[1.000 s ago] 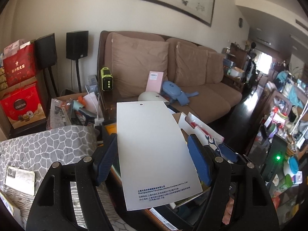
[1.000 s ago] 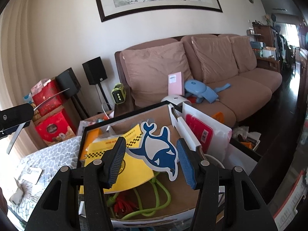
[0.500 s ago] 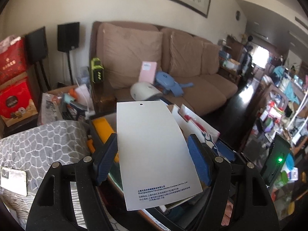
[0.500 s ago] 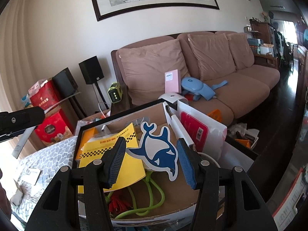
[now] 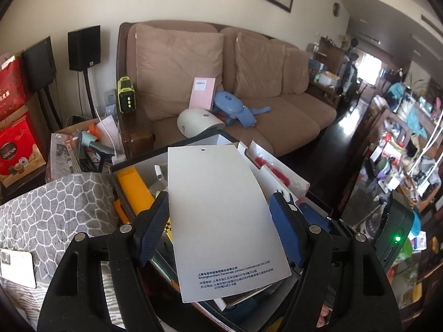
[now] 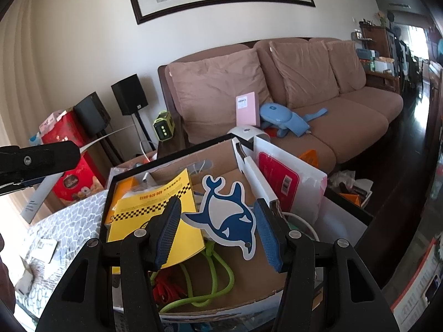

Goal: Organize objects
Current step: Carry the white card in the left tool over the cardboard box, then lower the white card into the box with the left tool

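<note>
Left tongs (image 5: 218,222) clamped across a white card (image 5: 221,215) – edges pinched between both blue pads (image 5: 285,232), card bowed slightly, small printed text near its lower end, a punched hole at the top. Held above an open box (image 5: 221,139) crammed with papers. Right tongs (image 6: 217,229) partly closed on a whale-shaped cutout (image 6: 228,215) – blue and white, tail up, gripped at both sides. Below it, the same box (image 6: 177,155) with a yellow leaflet (image 6: 155,215) and green cord (image 6: 210,282) inside. Left tongs also visible at the left edge of the right view, card edge-on. Brown sofa (image 6: 304,88) behind, with a pink booklet (image 6: 246,109) propped on the seat.
</note>
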`<state>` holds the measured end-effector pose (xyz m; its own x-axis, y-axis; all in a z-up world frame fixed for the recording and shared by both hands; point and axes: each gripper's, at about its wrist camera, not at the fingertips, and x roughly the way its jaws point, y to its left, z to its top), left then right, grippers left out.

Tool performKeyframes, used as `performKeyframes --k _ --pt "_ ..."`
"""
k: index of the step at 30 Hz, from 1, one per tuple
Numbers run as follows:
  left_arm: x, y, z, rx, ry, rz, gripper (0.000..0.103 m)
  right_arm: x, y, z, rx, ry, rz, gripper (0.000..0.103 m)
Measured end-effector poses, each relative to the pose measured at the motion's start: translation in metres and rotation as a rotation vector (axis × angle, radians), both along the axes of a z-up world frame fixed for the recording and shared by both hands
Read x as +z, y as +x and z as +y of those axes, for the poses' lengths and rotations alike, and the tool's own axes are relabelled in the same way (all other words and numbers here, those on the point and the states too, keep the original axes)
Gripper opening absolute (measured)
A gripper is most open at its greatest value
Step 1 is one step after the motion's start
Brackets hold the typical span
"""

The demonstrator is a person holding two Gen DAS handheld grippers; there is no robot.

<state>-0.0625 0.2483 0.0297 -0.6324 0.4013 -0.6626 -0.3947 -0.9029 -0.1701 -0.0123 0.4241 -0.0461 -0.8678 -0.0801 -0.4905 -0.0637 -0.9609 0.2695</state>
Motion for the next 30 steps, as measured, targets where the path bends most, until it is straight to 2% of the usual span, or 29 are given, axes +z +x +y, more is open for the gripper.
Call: performKeyframes --k 14,18,21,25,30 --pt "-0.009 -0.015 0.014 -0.017 -0.027 -0.045 0.070 -0.004 -0.001 0.004 0.005 -0.008 -0.019 0.056" --pt "-0.012 -0.020 0.016 -0.025 -0.007 -0.070 0.070 -0.008 -0.003 0.014 0.021 -0.085 -0.034 0.056" --pt "-0.014 -0.024 0.018 -0.025 -0.004 -0.087 0.070 -0.007 -0.002 0.018 0.009 -0.082 -0.035 0.056" --pt "-0.015 -0.023 0.023 -0.023 -0.009 -0.079 0.070 -0.007 0.000 0.018 0.001 -0.064 -0.038 0.056" --pt "-0.019 -0.020 0.032 -0.008 -0.060 -0.038 0.070 -0.008 -0.001 0.017 0.004 -0.048 -0.039 0.056"
